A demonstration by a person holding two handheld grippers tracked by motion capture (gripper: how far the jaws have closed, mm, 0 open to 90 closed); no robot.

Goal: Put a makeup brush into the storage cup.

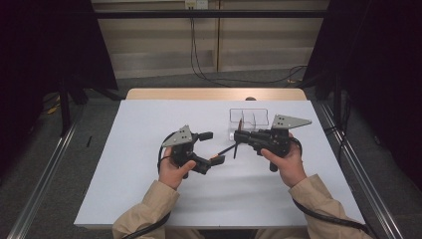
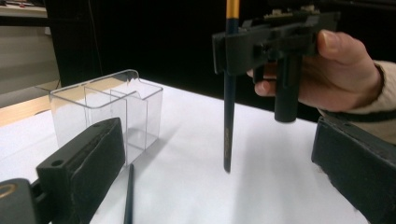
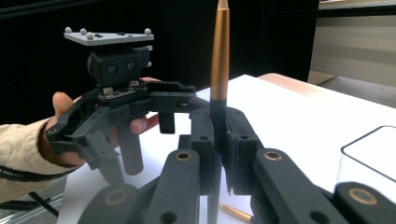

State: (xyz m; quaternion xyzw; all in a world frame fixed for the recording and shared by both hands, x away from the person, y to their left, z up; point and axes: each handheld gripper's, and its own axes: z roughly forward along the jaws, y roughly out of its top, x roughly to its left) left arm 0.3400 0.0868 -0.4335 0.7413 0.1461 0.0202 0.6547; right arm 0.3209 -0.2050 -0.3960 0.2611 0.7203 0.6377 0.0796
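A dark room all around, black curtains [image 1: 45, 45] on both sides, a pale panelled wall [image 1: 164, 45] at the back with cables [image 1: 199, 64] trailing down it onto a grey floor [image 1: 89, 129]. In the middle sits the table [image 1: 149, 199], a white sheet over it, with a strip of bare wood showing along the far edge.

On the white surface, toward the far right, stands a clear plastic organizer [image 1: 247, 118], divided into compartments; the left gripper view catches it [image 2: 107, 107] upright, just beyond the left-hand jaw.

Now the tools. The left gripper [image 1: 211, 147] is near the table's middle, held in the left hand [image 1: 173, 169], and its jaws are spread wide with nothing between them. Lying on the table just below it is a second pencil [image 2: 129, 196], dark and thin, its gold end visible in the right gripper view [image 3: 236, 212].

The right gripper [image 1: 238, 137] sits level in the right hand [image 1: 286, 162], just in front of the organizer, jaws pressed tight together on a pencil [image 2: 229, 112]. That pencil stands upright in the grip, black lower half hanging below the jaws with its tip down close to the white surface, gold upper part [image 3: 219, 56] rising above them. The two grippers are near each other, facing, not touching.
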